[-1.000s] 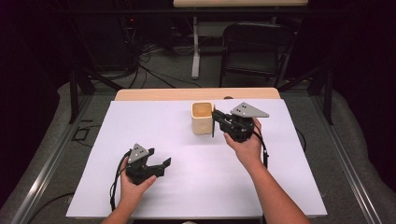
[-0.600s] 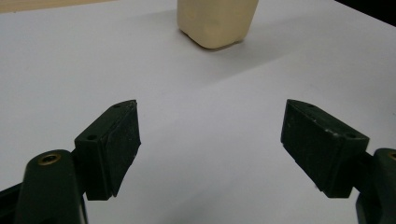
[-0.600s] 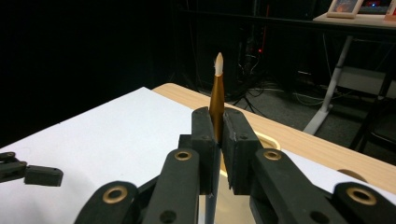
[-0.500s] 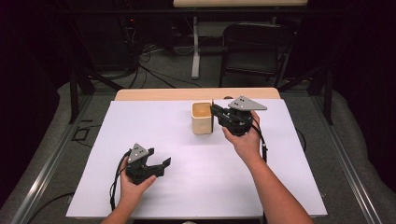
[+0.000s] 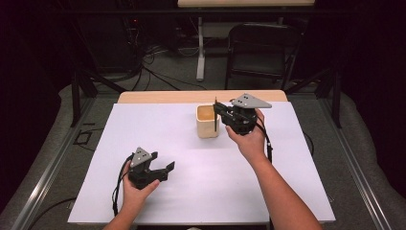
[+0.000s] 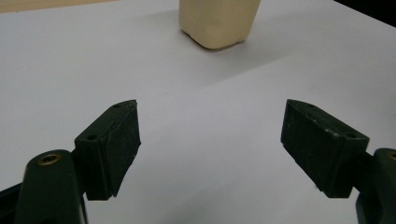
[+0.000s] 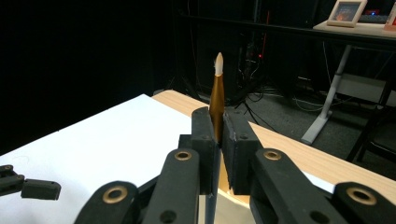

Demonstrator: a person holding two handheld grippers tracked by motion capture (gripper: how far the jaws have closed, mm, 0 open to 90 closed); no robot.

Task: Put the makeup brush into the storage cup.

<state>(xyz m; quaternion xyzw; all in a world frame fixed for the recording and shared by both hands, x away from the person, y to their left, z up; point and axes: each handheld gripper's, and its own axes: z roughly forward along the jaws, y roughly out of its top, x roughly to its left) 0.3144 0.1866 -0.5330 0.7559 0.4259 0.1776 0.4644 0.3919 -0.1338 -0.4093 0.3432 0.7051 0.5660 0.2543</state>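
My right gripper [image 5: 222, 114] is shut on a thin gold pen with a white tip [image 7: 217, 95], held upright between its pads [image 7: 232, 154]. In the high view the pen [image 5: 216, 111] is a dark line against the right side of the cream cup [image 5: 206, 125]. I cannot tell whether its lower end is inside the cup. The cup's pale wall [image 7: 233, 207] lies just below the jaws. My left gripper [image 5: 163, 170] rests on the white table sheet [image 5: 191, 191] at the front left. It is open [image 6: 210, 140], with nothing between its fingers, and points toward the cup [image 6: 219, 21].
The white sheet covers a wooden table whose back edge [image 5: 201, 96] stays bare. Behind it are a dark chair [image 5: 258, 52], desk legs and loose cables on the floor. My left gripper's jaw [image 7: 39, 189] lies far left in the right gripper view.
My right hand has lifted slightly and edged left toward the cup with the pen still in its jaws. The left hand has stayed put.
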